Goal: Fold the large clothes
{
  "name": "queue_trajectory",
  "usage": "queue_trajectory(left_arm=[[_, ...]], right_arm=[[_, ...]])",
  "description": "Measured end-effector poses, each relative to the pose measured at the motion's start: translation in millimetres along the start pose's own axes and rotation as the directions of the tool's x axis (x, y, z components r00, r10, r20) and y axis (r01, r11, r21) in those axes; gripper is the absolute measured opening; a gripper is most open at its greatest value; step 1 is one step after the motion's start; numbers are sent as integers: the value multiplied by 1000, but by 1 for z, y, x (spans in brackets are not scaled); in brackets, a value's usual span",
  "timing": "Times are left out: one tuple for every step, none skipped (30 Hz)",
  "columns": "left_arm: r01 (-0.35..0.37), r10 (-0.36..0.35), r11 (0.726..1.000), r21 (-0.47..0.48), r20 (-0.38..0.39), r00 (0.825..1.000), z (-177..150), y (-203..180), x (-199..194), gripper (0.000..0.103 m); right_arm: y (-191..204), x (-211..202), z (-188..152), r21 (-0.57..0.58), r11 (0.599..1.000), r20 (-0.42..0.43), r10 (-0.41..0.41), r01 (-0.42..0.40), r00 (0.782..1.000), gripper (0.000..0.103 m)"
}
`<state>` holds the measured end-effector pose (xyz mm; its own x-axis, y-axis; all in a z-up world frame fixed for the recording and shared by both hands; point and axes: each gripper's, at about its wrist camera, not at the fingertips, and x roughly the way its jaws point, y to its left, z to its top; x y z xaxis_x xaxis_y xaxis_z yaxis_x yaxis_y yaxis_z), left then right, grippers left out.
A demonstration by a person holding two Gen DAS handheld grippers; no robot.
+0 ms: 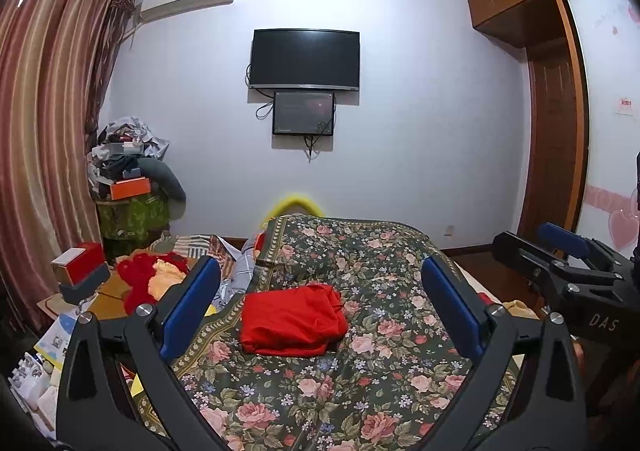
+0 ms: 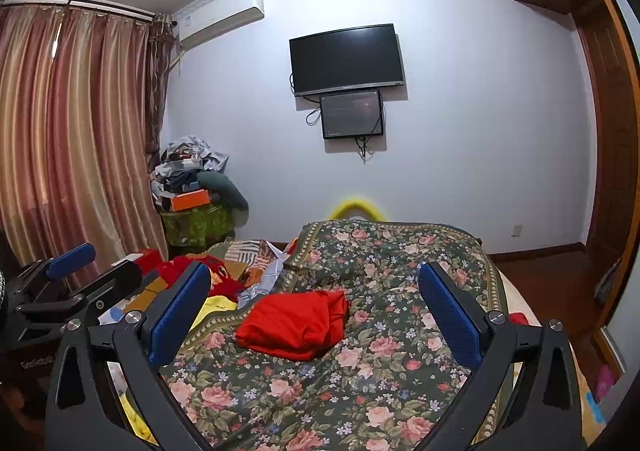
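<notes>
A red garment [image 1: 292,321] lies folded into a compact bundle on the floral bedspread [image 1: 360,391]; it also shows in the right wrist view [image 2: 294,325]. My left gripper [image 1: 320,311] is open and empty, raised above the bed, with the bundle between its blue pads [image 1: 188,309] in view but farther off. My right gripper [image 2: 314,315] is open and empty, held likewise above the bedspread [image 2: 380,391]. The right gripper also shows at the right edge of the left wrist view [image 1: 568,251], and the left gripper at the left edge of the right wrist view [image 2: 72,271].
A heap of red and yellow clothes [image 1: 152,279] lies at the bed's left side. Boxes [image 1: 80,271] and a cluttered pile [image 1: 128,179] stand by the curtain [image 1: 44,131]. A television [image 1: 304,59] hangs on the far wall. A wooden wardrobe [image 1: 552,131] is at the right.
</notes>
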<state>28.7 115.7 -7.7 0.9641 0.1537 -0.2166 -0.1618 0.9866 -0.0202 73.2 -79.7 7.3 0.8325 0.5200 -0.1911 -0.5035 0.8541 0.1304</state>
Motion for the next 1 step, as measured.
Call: queue_trajectory(left_arm=[[-4, 4, 1000, 3, -1, 1000, 0, 0, 0, 101]], right_arm=[[0, 0, 0, 2, 1000, -1, 1, -1, 1000, 103]])
